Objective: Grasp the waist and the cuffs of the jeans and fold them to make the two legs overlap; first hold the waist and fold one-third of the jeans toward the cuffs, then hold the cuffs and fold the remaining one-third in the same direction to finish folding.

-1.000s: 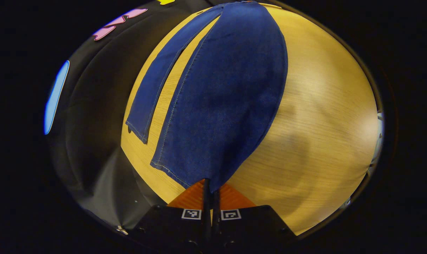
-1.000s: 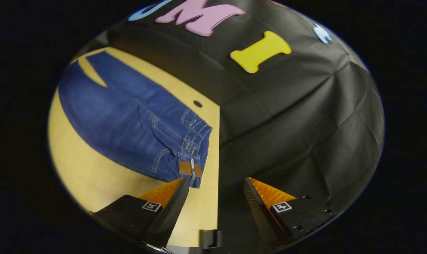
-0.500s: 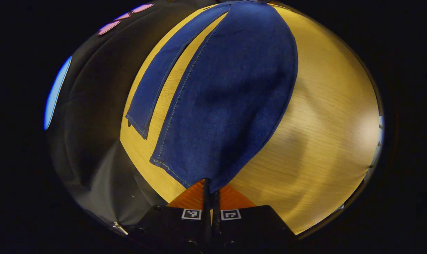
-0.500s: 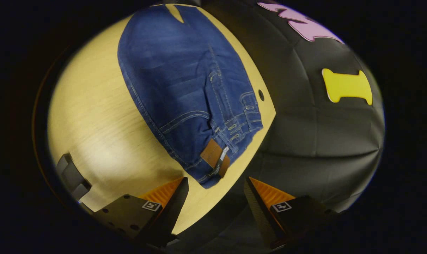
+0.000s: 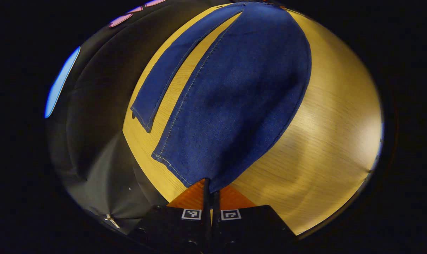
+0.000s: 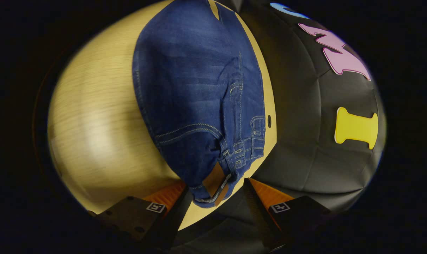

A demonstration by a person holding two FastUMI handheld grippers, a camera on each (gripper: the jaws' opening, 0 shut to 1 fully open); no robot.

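Dark blue jeans (image 5: 234,88) lie lengthwise on a light wooden table (image 5: 326,141). In the left gripper view my left gripper (image 5: 211,187) is shut on the corner of the near leg's cuff, and the cloth rises from its fingers. The other leg (image 5: 160,84) lies flat further left, with a strip of table between the two legs. In the right gripper view the jeans' waist (image 6: 234,155) with a brown leather patch (image 6: 215,181) reaches down between the fingers of my right gripper (image 6: 217,199), which stands open around the waist corner.
The black cloth wall (image 6: 305,141) hangs just beyond the table's edge beside the waist. A small dark hole (image 6: 269,121) sits in the tabletop near the waistband. Bare wood (image 6: 93,134) spreads to the other side of the jeans.
My right gripper has swung round and moved in on the waist, so the waist corner now lies between its open fingers. The left gripper keeps its hold on the cuff and has shifted slightly.
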